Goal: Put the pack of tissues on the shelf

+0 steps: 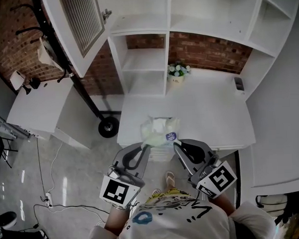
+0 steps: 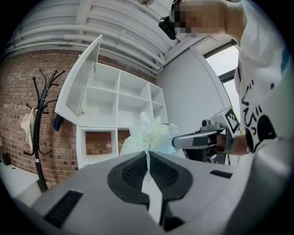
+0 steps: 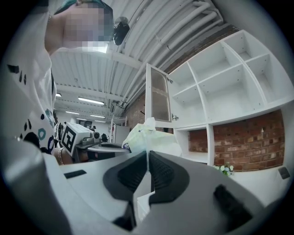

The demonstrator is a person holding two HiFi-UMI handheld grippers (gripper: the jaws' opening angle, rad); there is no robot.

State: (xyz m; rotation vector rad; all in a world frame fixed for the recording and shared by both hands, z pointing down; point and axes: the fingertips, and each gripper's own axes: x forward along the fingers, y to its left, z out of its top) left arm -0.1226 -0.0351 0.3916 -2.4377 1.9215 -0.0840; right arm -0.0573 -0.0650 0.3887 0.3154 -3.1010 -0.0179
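The pack of tissues, pale green-white in a thin plastic wrap with a round blue label, hangs between my two grippers over the near edge of the white desk. My left gripper is shut on the wrap's left edge, and the pack bulges just past its pads. On the other side my right gripper is shut on the wrap's right edge, with the pack showing beyond its pads. The white shelf unit with open compartments stands at the desk's far side.
A small pot of white flowers stands on the desk beside the shelf unit. A dark remote-like object lies far right. An open louvred cabinet door juts out at upper left. A black coat rack stands against the brick wall.
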